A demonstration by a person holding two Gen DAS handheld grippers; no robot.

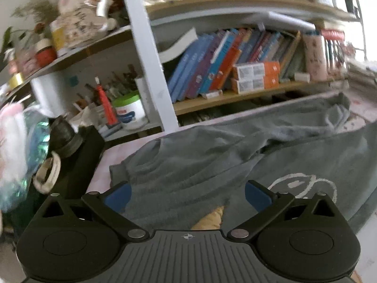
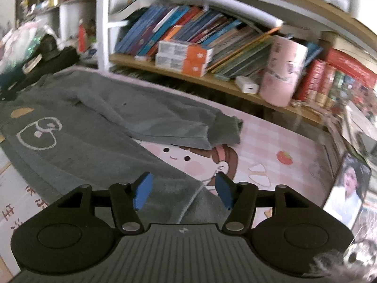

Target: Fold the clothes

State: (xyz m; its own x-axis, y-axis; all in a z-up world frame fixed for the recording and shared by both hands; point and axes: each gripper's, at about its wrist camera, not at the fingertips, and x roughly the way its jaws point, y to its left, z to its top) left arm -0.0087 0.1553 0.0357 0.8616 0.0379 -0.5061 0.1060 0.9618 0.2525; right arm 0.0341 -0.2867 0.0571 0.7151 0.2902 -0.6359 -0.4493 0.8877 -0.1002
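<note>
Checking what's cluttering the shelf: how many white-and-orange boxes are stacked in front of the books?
2. One white-and-orange box lies on top of the other, in front of the leaning books. More may hide behind.

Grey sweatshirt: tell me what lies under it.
Under the grey sweatshirt lies a pink checked cartoon mat; a girl's face peeks out beside the sleeve cuff. The rest of the mat's picture is covered.

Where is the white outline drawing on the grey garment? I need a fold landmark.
In the right wrist view, the white outline drawing sits at left on the grey garment.
</note>
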